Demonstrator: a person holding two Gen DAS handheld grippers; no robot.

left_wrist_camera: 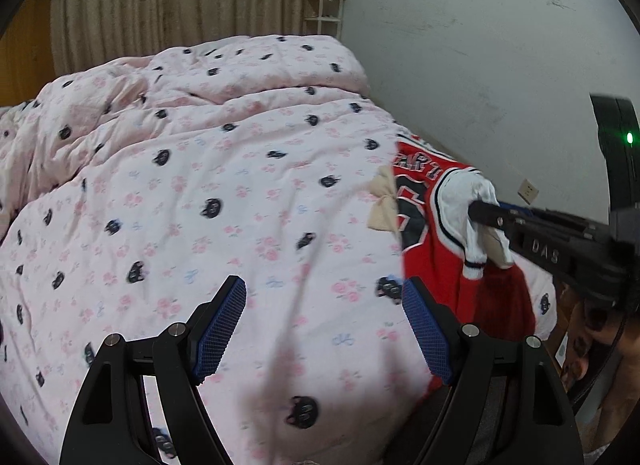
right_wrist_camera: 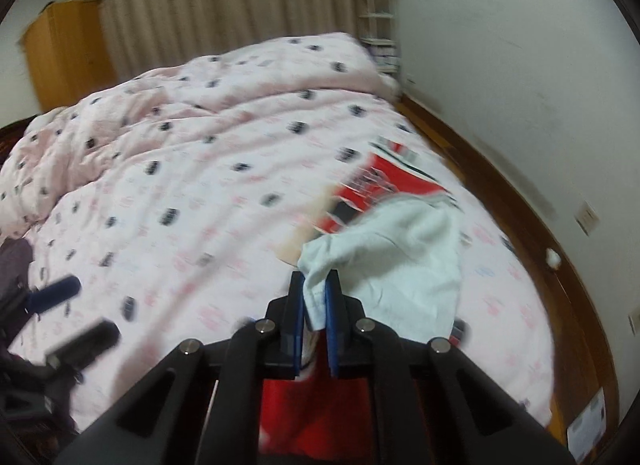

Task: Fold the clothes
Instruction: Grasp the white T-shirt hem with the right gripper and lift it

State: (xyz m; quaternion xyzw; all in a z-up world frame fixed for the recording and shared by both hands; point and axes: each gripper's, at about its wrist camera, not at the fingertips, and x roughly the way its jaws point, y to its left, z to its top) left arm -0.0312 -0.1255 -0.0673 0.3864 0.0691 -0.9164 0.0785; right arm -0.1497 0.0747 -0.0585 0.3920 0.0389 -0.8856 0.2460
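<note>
left gripper [left_wrist_camera: 324,329] in the left wrist view hangs spread wide over the pink quilt [left_wrist_camera: 192,193], holding nothing; right gripper [left_wrist_camera: 476,211] comes in from the right, pinching the white sleeve [left_wrist_camera: 480,193] of the red jersey [left_wrist_camera: 424,225] that lies at the bed's right edge. right wrist view, blurred: right gripper [right_wrist_camera: 315,305] clamped on white cloth [right_wrist_camera: 400,249], jersey [right_wrist_camera: 384,181] beyond, red fabric under the jaws. risks: thin pinch may slip, one-sided lift bunches the jersey, or it slides off the edge
</note>
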